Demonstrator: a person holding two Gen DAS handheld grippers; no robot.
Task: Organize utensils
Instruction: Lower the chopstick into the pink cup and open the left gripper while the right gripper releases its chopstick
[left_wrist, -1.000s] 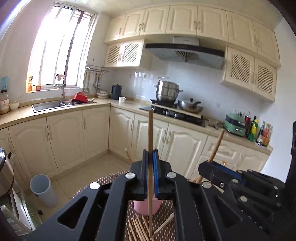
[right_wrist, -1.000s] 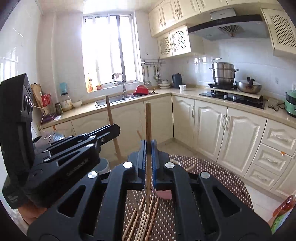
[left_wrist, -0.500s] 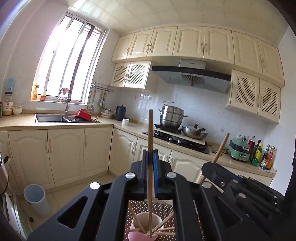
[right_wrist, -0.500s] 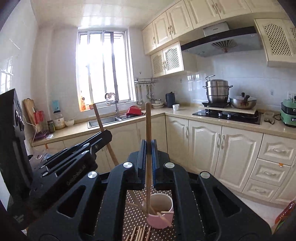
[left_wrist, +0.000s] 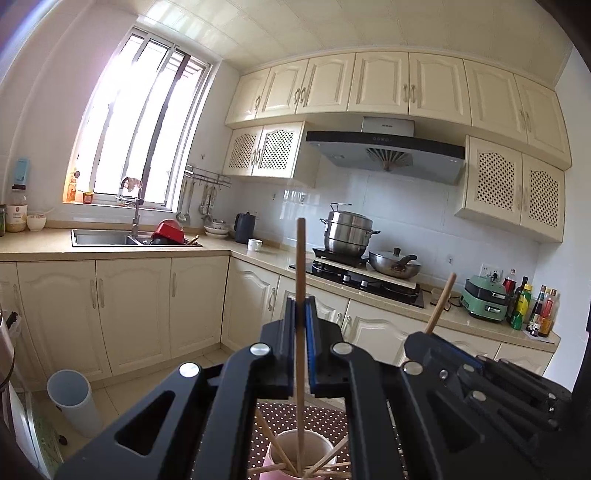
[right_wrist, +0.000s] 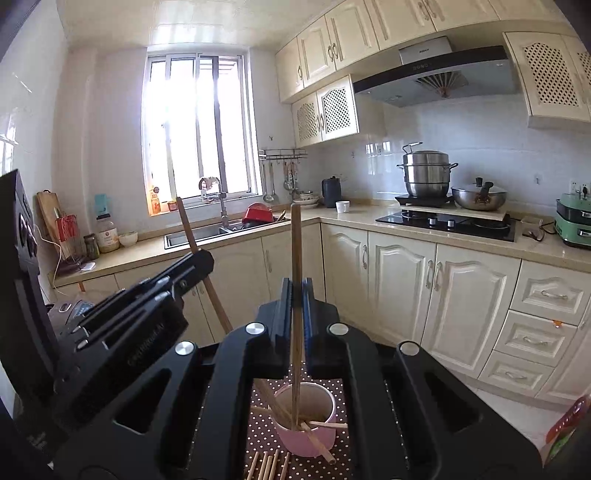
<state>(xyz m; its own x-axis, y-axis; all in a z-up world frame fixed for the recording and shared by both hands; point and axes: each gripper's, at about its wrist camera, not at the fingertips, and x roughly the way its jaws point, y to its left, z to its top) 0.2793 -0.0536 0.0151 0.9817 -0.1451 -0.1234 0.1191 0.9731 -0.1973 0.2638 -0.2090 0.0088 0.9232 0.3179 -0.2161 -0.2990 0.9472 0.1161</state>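
My left gripper (left_wrist: 301, 314) is shut on an upright wooden chopstick (left_wrist: 300, 258) whose lower end reaches into a pink cup (left_wrist: 284, 458) on the dotted brown mat (left_wrist: 321, 417). My right gripper (right_wrist: 295, 295) is shut on another upright chopstick (right_wrist: 295, 251); its lower end stands inside the same pink cup (right_wrist: 306, 439). Several chopsticks lean in the cup and more lie on the mat (right_wrist: 266, 465) in front of it. Each gripper shows beside the other: the right one (left_wrist: 428, 332), the left one (right_wrist: 199, 258).
Cream kitchen cabinets (left_wrist: 129, 306) and a counter with sink (left_wrist: 103, 238) and stove (left_wrist: 362, 280) run behind. A white bin (left_wrist: 74, 402) stands on the floor at left. A steel pot (right_wrist: 428, 173) and pan sit on the stove.
Both grippers have tilted upward and moved forward over the table with their chopsticks. The pink cup has come under them, and the chopstick ends now reach into it.
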